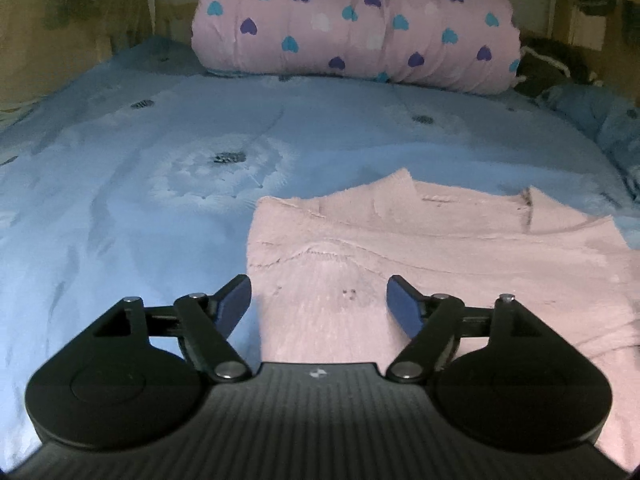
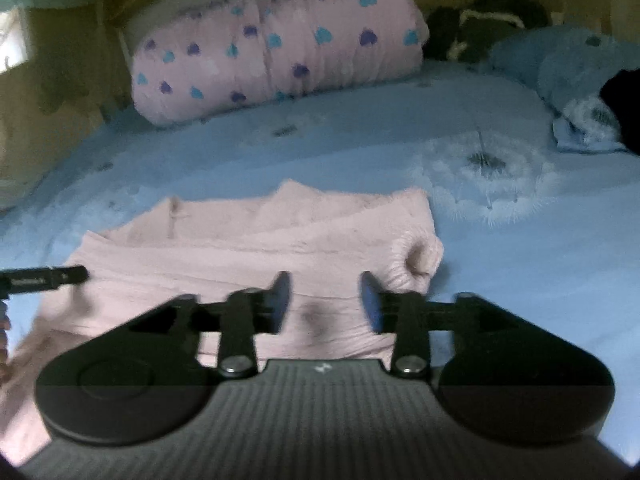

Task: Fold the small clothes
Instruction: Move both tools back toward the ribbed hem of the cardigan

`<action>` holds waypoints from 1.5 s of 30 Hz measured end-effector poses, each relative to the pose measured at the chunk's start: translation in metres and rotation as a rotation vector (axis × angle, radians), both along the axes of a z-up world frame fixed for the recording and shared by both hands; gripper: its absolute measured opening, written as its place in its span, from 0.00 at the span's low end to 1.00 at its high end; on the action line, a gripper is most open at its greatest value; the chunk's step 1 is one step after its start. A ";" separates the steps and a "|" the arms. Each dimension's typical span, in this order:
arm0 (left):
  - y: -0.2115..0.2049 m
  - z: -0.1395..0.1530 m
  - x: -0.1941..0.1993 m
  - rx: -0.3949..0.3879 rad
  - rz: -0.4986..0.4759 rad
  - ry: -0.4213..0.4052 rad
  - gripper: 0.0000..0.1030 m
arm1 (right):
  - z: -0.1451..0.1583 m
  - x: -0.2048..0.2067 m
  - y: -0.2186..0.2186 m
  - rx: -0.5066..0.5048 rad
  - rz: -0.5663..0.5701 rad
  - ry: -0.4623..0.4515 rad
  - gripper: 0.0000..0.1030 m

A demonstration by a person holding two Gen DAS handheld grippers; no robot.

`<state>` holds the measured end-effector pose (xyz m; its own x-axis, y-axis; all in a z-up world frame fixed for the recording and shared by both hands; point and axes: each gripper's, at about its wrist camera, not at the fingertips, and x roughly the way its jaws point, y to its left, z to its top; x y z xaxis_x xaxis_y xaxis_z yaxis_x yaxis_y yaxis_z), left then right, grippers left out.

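A: From the left wrist, the left gripper (image 1: 319, 300) hangs with its jaws spread wide and empty over the near left part of the pale pink knitted garment (image 1: 400, 248), which lies flat on the light blue dandelion-print bedsheet (image 1: 120, 200). Its left edge runs just beside the left blue pad (image 1: 236, 304).

B: The right wrist gives the other side: the right gripper (image 2: 326, 300) has its jaws apart at a middling width, nothing pressed between them, above the garment's near right part (image 2: 240, 248). A rolled cuff (image 2: 420, 260) bulges at the right edge, which your view misses. The black bar (image 2: 48, 276) coming in from the left is probably your gripper's finger; it's blurred.

A: Mine shows the rolled pink quilt with blue and purple hearts (image 1: 352, 28) well beyond the garment.

B: Bare sheet lies between them, and more to the garment's right; a crumpled blue pillow (image 2: 560, 64) sits far right
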<state>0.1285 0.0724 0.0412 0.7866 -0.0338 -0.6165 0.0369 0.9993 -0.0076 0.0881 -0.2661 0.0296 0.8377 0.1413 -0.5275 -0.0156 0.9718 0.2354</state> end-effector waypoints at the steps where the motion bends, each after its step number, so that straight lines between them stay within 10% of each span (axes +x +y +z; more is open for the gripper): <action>1: 0.001 0.006 -0.008 -0.006 0.004 -0.003 0.78 | 0.005 -0.007 0.003 0.000 0.012 -0.020 0.49; 18: -0.008 0.079 -0.171 0.051 -0.081 -0.054 0.84 | 0.068 -0.136 0.051 -0.002 0.124 -0.118 0.50; 45: -0.037 0.009 -0.324 0.186 -0.247 0.076 0.85 | 0.020 -0.270 0.083 -0.215 0.202 -0.004 0.55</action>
